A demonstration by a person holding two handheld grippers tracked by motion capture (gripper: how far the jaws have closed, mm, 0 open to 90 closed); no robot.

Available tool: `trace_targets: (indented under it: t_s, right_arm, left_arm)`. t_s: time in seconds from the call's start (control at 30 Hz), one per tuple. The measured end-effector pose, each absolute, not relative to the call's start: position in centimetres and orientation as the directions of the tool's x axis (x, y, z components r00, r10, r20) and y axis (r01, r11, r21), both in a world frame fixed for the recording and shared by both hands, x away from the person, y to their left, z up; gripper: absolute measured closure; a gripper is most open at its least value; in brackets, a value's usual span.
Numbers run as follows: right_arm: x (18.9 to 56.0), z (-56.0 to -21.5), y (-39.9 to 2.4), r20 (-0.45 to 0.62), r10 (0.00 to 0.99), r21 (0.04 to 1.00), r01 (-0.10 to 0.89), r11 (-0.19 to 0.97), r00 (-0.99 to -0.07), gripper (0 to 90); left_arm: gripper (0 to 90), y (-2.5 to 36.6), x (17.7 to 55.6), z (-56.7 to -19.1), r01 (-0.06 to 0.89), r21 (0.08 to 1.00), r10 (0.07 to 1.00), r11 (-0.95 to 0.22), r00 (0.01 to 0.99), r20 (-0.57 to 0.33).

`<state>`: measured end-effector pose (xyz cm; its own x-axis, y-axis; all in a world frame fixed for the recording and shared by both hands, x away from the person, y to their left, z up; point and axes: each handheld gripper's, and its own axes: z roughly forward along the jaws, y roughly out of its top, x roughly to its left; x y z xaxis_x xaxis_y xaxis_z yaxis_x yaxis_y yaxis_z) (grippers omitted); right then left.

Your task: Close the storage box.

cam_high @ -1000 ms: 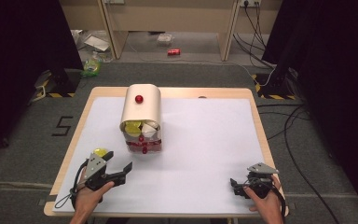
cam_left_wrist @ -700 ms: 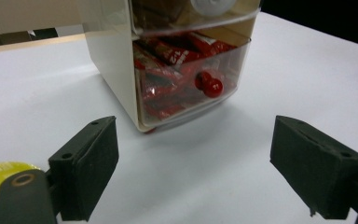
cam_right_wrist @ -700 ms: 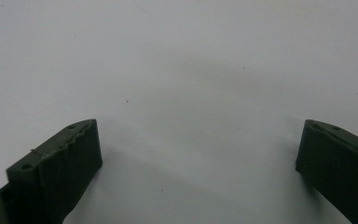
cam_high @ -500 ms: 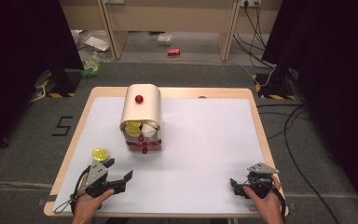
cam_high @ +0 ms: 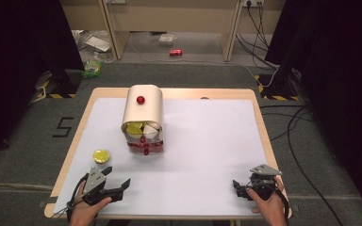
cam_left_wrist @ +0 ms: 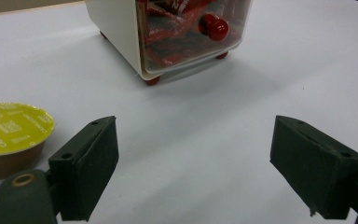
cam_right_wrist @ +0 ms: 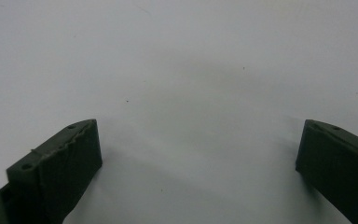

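A cream box [cam_high: 144, 110] with a rounded lid and a red knob stands near the back left of the white table [cam_high: 207, 141]. Its open front shows yellow and white capsules above a clear drawer [cam_left_wrist: 191, 32] of red packets. One yellow-lidded capsule [cam_high: 101, 156] [cam_left_wrist: 11, 135] sits alone on the table, left of the box's front. My left gripper [cam_high: 118, 184] [cam_left_wrist: 193, 163] rests open at the front left, the capsule just outside its left jaw. At the front right my right gripper [cam_high: 236, 184] [cam_right_wrist: 198, 163] is open over bare table.
The table's wooden rim [cam_high: 70, 155] runs close to the lone capsule. On the floor behind lie a red can [cam_high: 176, 52], a green packet [cam_high: 92, 68] and cables [cam_high: 259, 28]. Black curtains [cam_high: 23, 56] hang at both sides.
My left gripper has drawn back toward the table's front edge and sunk a little, so the yellow capsule now sits clear of it. The right gripper has kept still.
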<state>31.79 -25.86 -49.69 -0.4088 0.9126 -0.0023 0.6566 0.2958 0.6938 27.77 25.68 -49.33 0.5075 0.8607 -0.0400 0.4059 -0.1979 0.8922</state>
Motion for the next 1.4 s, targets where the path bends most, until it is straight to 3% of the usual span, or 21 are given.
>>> trace_targets:
  t_s: [0.53, 1.4]
  right_arm:
    - [31.7, -49.7, -25.8, 0.002, 0.915, 0.693, 0.66, 0.29, -0.404, 0.4]
    - [31.7, -49.7, -25.8, 0.002, 0.914, 0.693, 0.66, 0.291, -0.405, 0.4]
  left_arm:
    - [15.1, 25.3, 26.7, -50.2, 0.439, 0.86, 0.844, -0.26, 0.536, -0.018]
    - [14.9, 26.3, 25.3, -51.7, 0.478, 0.836, 0.85, -0.269, 0.526, -0.027]
